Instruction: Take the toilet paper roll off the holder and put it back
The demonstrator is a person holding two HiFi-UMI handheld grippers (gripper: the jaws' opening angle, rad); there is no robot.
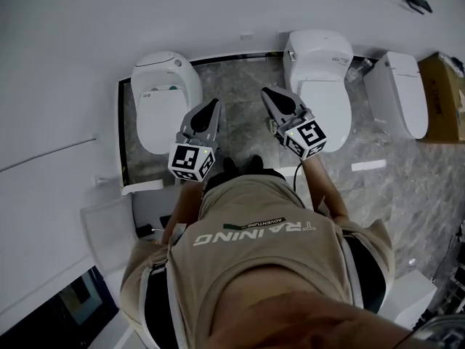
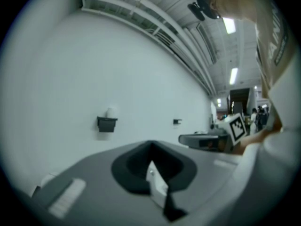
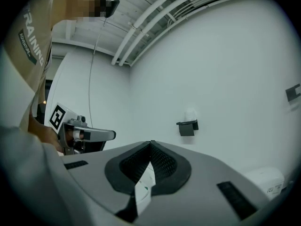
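White wall (image 3: 225,69), holder (image 3: 187,127) well apart from left gripper (image 1: 212,107), right gripper (image 1: 270,94)

Head view looks steeply down over the person's shirt (image 1: 254,267); both gripper views face the far wall (image 2: 94,69) level, apparently sharing one holder (image 3: 188,127).

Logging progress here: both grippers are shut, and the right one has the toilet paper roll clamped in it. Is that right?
Not quite. The right gripper is shut, but on nothing: the right gripper view shows the toilet paper roll sitting on its holder on the wall, well ahead of the jaws. The left gripper is shut too.
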